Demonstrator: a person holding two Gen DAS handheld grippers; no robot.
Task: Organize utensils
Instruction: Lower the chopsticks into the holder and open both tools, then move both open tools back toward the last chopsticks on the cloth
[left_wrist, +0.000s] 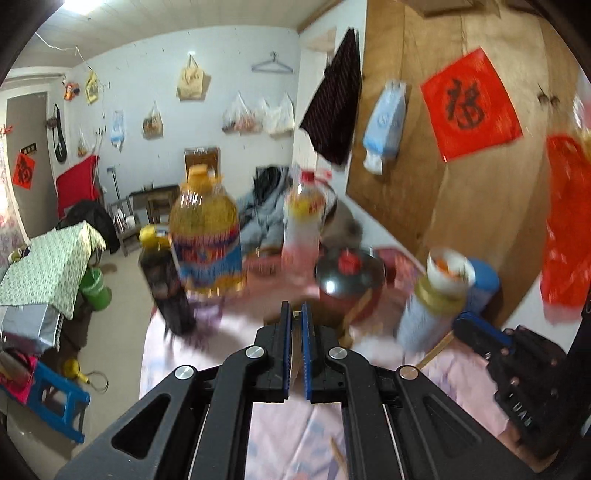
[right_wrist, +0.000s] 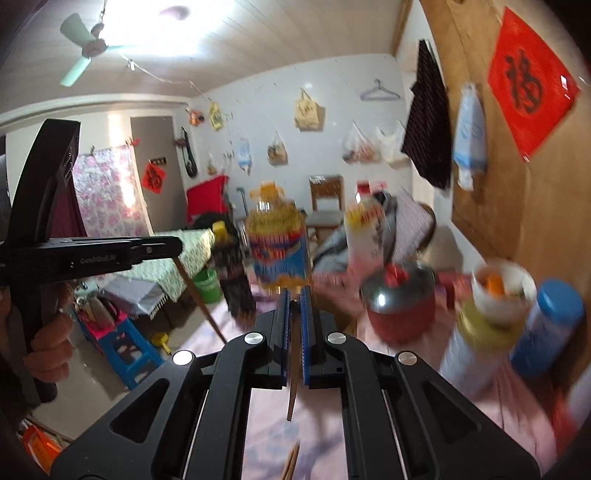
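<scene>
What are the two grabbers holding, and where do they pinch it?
Each holds one chopstick. The right gripper pinches its chopstick near the top. The left gripper also pinches its chopstick near the top.

On the pink cloth-covered surface (left_wrist: 192, 354), a dark glass sauce bottle (left_wrist: 168, 291) stands left of a big yellow plastic oil jug (left_wrist: 207, 236). Right of these sits a red pot with a metal lid (left_wrist: 349, 280); farther right, a white bowl (left_wrist: 450, 267) rests on a gold-lidded jar (left_wrist: 430, 314).

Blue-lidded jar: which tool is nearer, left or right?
Right. The right tool is close in front of the blue-lidded jar; the left tool is well off to its left, past the dark bottle.
</scene>
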